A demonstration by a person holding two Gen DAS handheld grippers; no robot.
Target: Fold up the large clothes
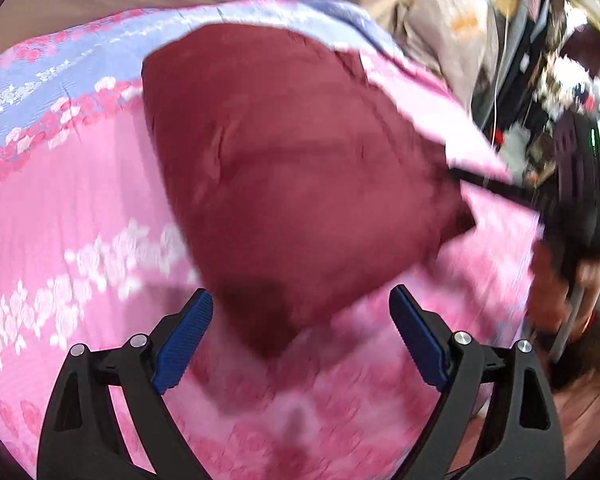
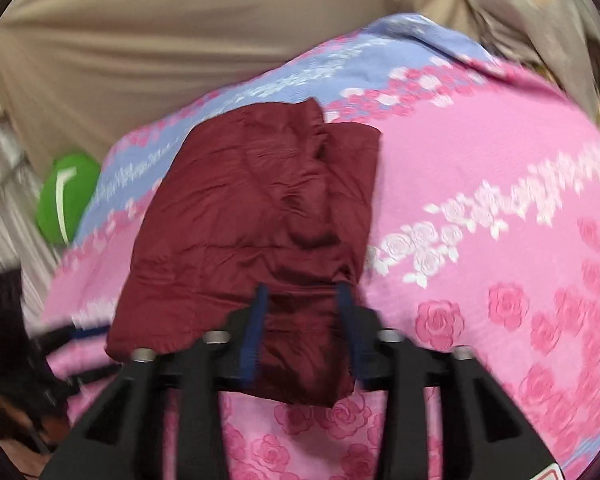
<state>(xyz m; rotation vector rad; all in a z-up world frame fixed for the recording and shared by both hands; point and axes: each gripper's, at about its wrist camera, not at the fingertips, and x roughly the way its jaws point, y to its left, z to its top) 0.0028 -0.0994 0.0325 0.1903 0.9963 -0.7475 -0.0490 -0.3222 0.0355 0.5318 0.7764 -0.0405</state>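
A dark red garment (image 1: 300,160) lies folded into a rough rectangle on a pink and blue rose-print bedspread (image 1: 80,200). My left gripper (image 1: 300,290) hovers over its near corner with the jaws wide apart; the blue pads (image 1: 188,332) stand clear of the cloth. In the right wrist view the same garment (image 2: 252,208) lies flat on the bedspread (image 2: 480,160). My right gripper (image 2: 302,290) sits over its near edge, jaws partly apart. A strip of the cloth lies between the fingers (image 2: 260,312), and the pads do not pinch it.
Beige fabric (image 2: 180,40) hangs behind the bed. A green round object (image 2: 66,200) lies at the bedspread's left edge. Dark clutter and cables (image 1: 560,100) crowd the right of the left wrist view, with a blurred hand (image 1: 552,280) below them.
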